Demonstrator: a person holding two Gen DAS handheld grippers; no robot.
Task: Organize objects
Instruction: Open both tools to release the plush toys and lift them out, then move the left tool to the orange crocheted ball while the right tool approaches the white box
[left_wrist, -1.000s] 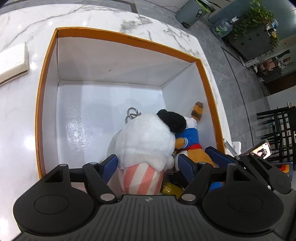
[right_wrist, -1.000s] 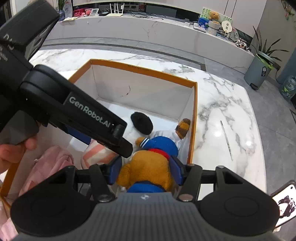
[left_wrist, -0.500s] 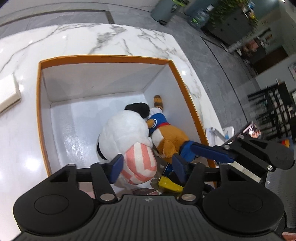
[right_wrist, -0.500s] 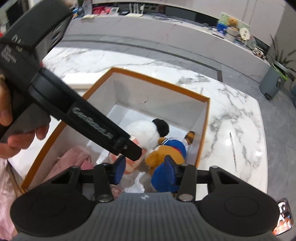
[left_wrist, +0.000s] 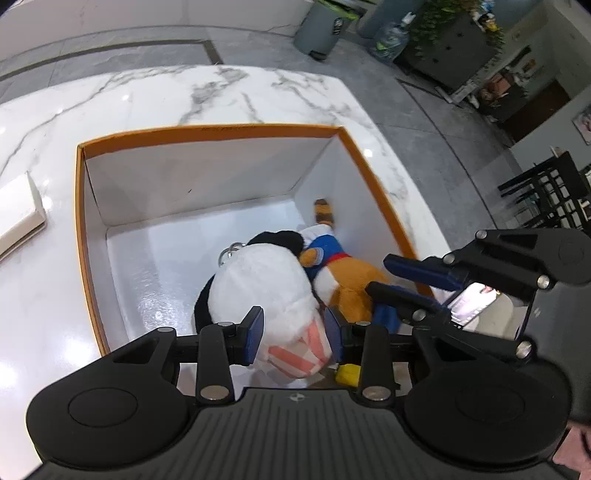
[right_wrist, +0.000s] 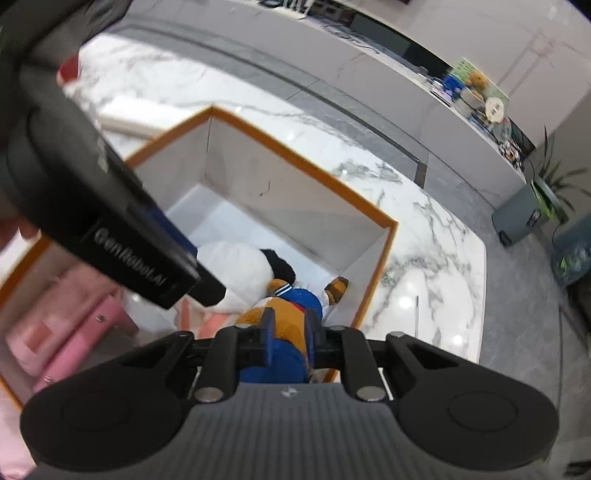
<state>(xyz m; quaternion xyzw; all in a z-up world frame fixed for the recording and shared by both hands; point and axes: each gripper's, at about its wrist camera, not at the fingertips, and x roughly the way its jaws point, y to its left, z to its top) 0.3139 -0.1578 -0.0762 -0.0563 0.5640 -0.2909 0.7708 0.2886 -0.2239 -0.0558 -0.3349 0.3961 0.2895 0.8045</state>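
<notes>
Orange-rimmed white cardboard box on white marble desk, two plush toys inside.

Round white plush with pink-striped base beside brown plush in blue-and-white sailor top, touching, near right wall. Left gripper raised above box, jaws released either side of white plush. Right gripper above, jaws spread, grasping nothing. Pink fabric item at box's left end.

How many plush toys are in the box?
2: a white plush mid-box and a brown plush beside it, against the box's wall. Pink items nearby are too blurred to identify.
</notes>
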